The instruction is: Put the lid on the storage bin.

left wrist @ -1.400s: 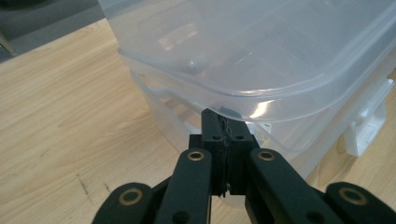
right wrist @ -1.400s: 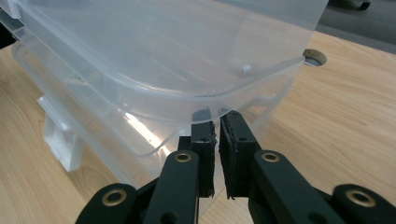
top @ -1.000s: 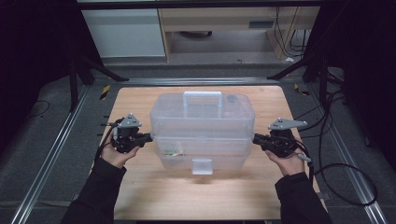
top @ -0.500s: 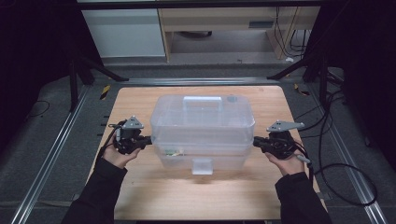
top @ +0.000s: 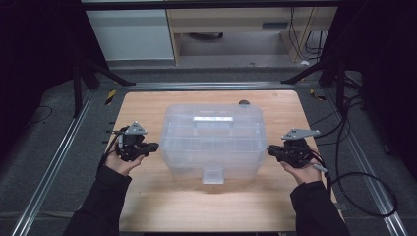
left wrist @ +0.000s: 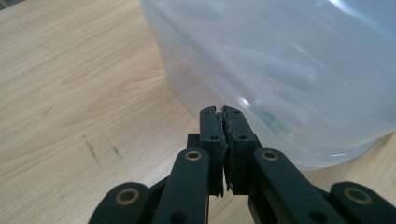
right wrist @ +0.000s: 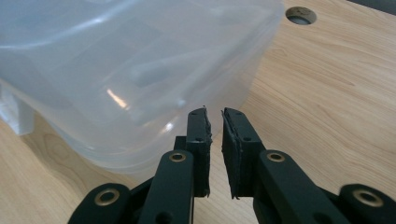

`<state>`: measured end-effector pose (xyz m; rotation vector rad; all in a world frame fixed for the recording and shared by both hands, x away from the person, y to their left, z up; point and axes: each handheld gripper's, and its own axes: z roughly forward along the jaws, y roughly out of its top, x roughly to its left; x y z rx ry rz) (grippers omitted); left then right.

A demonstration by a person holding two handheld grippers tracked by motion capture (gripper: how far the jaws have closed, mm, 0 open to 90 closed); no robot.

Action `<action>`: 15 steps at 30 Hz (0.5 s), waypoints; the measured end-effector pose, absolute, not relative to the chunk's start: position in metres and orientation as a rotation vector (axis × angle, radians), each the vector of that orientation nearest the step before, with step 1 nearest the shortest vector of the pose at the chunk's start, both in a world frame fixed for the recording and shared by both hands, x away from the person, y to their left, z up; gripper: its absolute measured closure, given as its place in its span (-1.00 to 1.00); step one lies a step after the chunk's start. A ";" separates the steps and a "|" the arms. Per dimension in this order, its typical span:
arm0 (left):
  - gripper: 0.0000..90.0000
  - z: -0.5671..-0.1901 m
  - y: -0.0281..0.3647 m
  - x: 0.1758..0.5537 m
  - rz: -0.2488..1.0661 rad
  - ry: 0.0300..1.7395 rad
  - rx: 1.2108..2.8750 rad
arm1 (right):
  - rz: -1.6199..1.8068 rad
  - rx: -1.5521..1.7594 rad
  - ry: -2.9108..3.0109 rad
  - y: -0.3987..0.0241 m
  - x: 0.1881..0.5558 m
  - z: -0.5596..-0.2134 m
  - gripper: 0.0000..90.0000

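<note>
At the middle of the table (top: 147,206) we have the clear plastic box (top: 211,142), lid on, its long axis running across from the left edge toward the right edge. It lies straight between our two hands: the left gripper (top: 153,146) sits just off its left end, jaws pressed together on nothing, and the right gripper (top: 270,150) just off its right end, jaws a narrow slit apart, also empty. Both are about equally near, neither touching, so we judge each must travel inward.
</note>
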<state>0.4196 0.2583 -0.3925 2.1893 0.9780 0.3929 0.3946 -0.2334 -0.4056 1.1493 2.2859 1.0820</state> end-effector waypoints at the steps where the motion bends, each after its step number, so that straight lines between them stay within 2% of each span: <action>1: 0.91 -0.393 0.262 0.421 0.396 0.994 2.180 | 1.083 1.156 2.282 -0.235 0.395 -0.406 0.78; 9: 0.69 -0.405 0.282 0.430 0.425 1.097 2.145 | 1.066 1.231 2.162 -0.256 0.399 -0.414 0.37; 15: 0.46 -0.416 0.294 0.437 0.461 1.159 2.141 | 1.011 1.266 2.078 -0.271 0.404 -0.424 -0.09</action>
